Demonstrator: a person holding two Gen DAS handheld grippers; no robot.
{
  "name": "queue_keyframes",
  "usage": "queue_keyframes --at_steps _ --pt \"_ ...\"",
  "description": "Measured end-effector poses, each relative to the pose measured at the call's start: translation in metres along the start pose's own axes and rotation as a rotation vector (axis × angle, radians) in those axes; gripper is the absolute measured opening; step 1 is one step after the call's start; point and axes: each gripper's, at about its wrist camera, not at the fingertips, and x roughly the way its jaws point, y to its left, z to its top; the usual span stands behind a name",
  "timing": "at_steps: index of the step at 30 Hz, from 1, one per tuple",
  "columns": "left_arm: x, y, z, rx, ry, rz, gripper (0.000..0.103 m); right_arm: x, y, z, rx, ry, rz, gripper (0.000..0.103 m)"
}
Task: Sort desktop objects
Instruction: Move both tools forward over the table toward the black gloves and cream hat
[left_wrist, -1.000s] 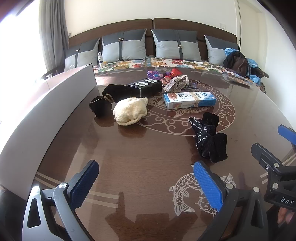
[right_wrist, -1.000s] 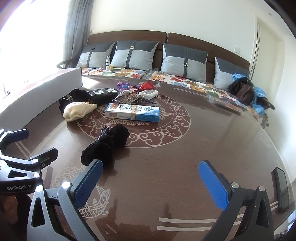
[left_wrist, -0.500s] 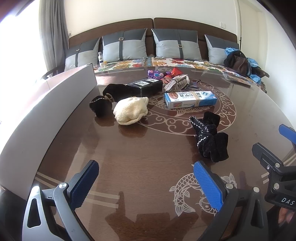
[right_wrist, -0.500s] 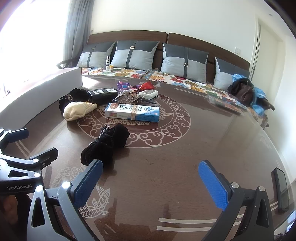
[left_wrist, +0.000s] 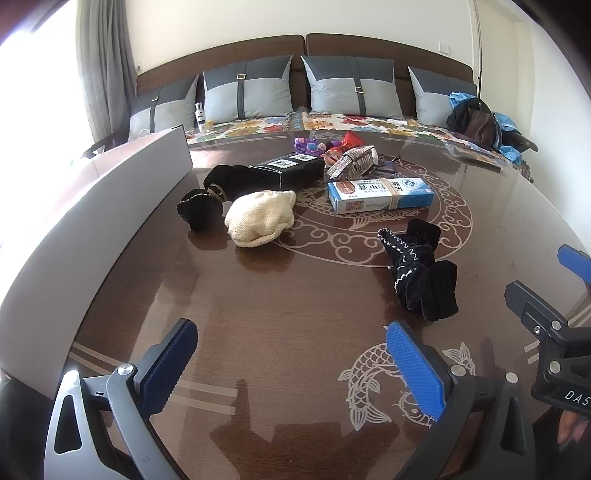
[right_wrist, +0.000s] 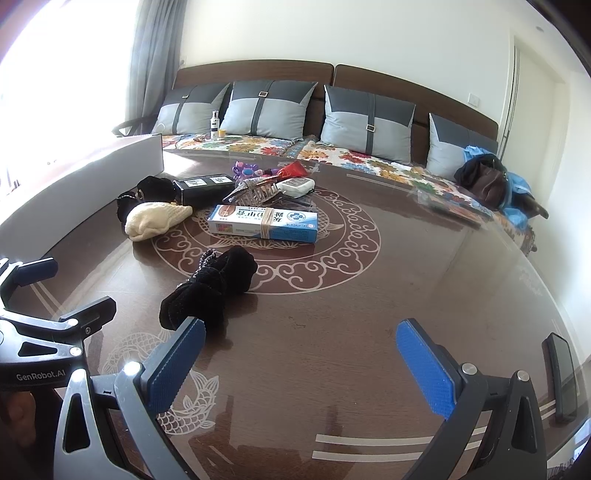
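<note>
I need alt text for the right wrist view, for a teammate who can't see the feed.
The open right claw hovers empty above a dark wooden table with pale scroll inlay, a crumpled black fabric bundle lying just ahead of its left finger. Farther back sit a blue-and-white rectangular carton, a cream knitted pouch and a black box; the left claw shows at the left edge.

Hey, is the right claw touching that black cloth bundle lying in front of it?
Apart. In the left wrist view the right claw sits off to the side of the black cloth bundle, with bare tabletop showing between them.
</note>
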Motion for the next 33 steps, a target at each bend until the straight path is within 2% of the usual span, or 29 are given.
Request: queue_keyframes --at_steps 33 --pt "0.0057 -0.0015 -0.0015 0.008 0.014 0.007 0.103 0.0082 0.0018 -0.0046 -0.001 0.016 0.005 0.103"
